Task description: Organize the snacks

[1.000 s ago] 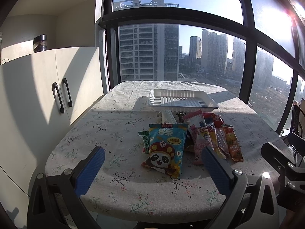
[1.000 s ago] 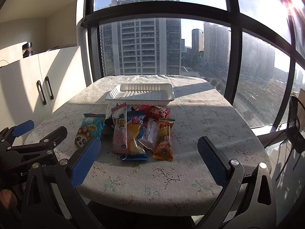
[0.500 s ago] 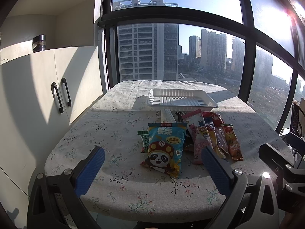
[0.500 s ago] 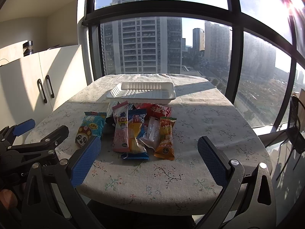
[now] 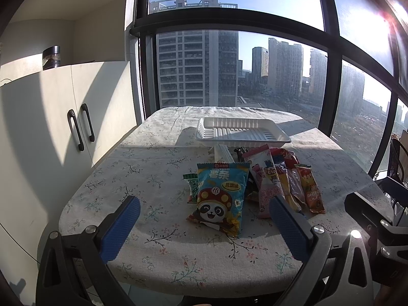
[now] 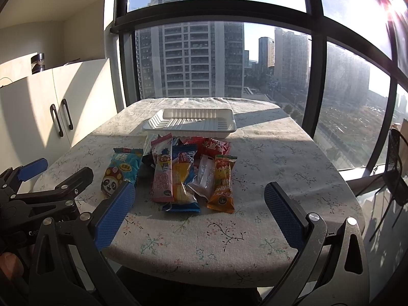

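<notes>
Big window (image 5: 255, 81) w/ tower blocks is filling the background, white cabinet (image 5: 63, 117) is standing at the left w/ a dark jar (image 5: 51, 57) sitting on top. Table (image 5: 158, 168) w/ floral cloth is taking up the mid frame, part sun, part shade. White ribbed tray (image 5: 242, 132) is sitting toward the far side of the table, nothing visible in it. Snack pile (image 6: 183, 170) is lying just in front of the tray on the cloth, packs overlapping each other. Blue panda chip bag (image 5: 221, 193) is lying nearest the left gripper, partly covering a small green pack (image 5: 192, 183) at its left edge. Pink pack (image 6: 162, 170) is lying beside a blue-yellow pack (image 6: 182, 181), then a clear-brown pack (image 6: 205, 176), an orange pack (image 6: 223, 182) at the right end, red pack (image 6: 215, 146) behind them near the tray. Left gripper (image 5: 204, 227) is hovering over the near table edge, jaws spread wide, gripping nothing, panda bag showing between the blue pads (image 5: 119, 229). Right gripper (image 6: 199, 216) is hovering likewise at the near edge, jaws wide apart, holding nothing, pile lying ahead between its fingers. Black chair (image 6: 397, 168) is showing at far right.
</notes>
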The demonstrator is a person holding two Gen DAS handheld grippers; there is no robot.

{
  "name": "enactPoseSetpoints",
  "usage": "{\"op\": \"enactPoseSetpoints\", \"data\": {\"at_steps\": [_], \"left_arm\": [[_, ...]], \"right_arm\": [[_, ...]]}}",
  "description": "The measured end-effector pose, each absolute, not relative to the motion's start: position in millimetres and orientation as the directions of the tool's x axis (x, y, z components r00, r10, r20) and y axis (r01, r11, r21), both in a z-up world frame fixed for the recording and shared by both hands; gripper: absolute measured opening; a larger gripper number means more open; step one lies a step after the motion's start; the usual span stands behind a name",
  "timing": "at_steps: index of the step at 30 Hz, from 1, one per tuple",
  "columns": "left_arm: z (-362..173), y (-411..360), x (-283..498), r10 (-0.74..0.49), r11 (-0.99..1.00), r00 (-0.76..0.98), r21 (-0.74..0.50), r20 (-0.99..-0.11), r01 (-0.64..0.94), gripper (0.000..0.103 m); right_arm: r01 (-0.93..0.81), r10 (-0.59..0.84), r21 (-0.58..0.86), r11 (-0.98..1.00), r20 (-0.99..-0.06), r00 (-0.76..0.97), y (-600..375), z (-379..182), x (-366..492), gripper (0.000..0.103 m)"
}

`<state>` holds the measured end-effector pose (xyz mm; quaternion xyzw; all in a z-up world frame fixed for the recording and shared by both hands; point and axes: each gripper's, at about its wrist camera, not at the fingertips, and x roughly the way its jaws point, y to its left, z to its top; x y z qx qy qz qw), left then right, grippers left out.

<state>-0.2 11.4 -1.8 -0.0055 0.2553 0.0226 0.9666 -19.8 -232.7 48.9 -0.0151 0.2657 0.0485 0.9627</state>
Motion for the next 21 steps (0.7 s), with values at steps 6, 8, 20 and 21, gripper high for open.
{"op": "enactPoseSetpoints", "data": {"at_steps": [6, 8, 20, 21], "left_arm": [[-3.4, 9.4, 0.6, 0.041, 0.999, 0.868, 0.003, -0.495, -0.045, 0.103], [-3.4, 9.5, 0.6, 0.041, 0.999, 0.868, 0.003, -0.495, -0.045, 0.103], [-4.2, 8.5, 0.8, 0.039, 0.999, 0.867, 0.003, -0.497, -0.044, 0.103], [-4.4, 8.5, 0.7, 0.039, 0.999, 0.867, 0.002, -0.497, -0.044, 0.103]], "right_arm": [[-0.102, 0.086, -0.003, 0.995, -0.515, 0.853, -232.2, 48.6, -19.6, 0.103], [-0.102, 0.086, -0.003, 0.995, -0.515, 0.853, -231.7, 48.4, -20.2, 0.103], [-0.103, 0.086, -0.003, 0.995, -0.516, 0.852, -231.5, 48.0, -19.4, 0.103], [-0.103, 0.087, -0.003, 0.995, -0.516, 0.852, -231.3, 47.8, -19.6, 0.103]]}}
